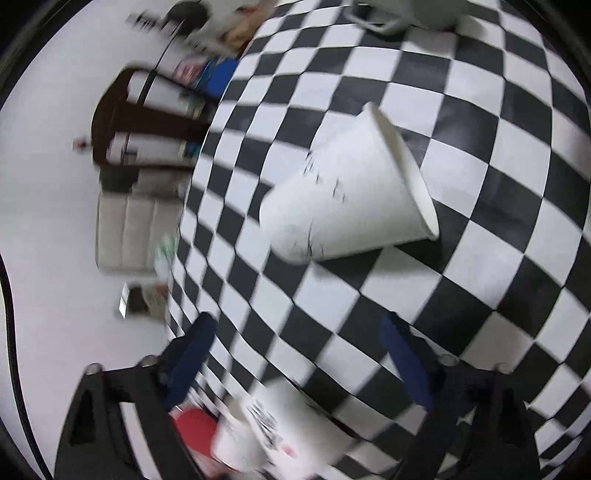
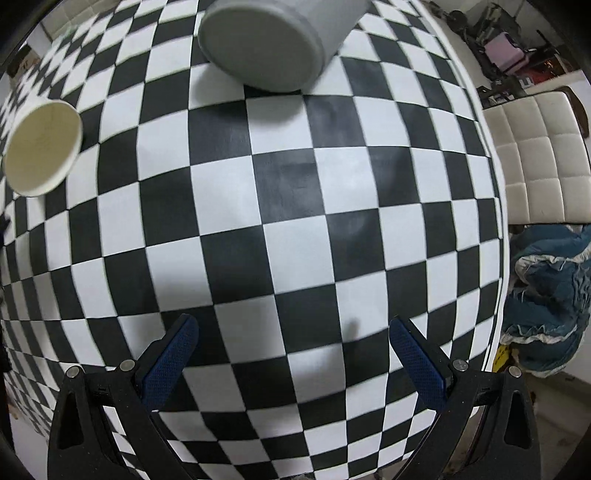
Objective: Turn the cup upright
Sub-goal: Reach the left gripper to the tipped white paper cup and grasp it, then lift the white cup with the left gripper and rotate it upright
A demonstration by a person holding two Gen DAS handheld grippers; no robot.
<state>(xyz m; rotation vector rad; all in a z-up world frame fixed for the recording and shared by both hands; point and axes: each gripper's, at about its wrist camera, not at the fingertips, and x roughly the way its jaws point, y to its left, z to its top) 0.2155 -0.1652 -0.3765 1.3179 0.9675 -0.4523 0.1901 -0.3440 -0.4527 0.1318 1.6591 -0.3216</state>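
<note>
A white paper cup [image 1: 347, 192] lies on its side on the black-and-white checkered table [image 1: 480, 147], its base toward my left gripper and its rim pointing away to the right. My left gripper [image 1: 299, 328] is open and empty, a short way in front of the cup. In the right wrist view the same cup [image 2: 42, 146] lies at the far left with its open mouth facing the camera. My right gripper [image 2: 293, 332] is open and empty over bare checkered cloth [image 2: 295, 221], well away from the cup.
A grey mug [image 2: 273, 40] lies on its side at the top of the right wrist view, and also shows in the left wrist view [image 1: 417, 11]. A white padded chair [image 2: 535, 158] and blue cloth [image 2: 546, 295] stand beyond the table's right edge. Clutter [image 1: 147, 122] lies on the floor on the left.
</note>
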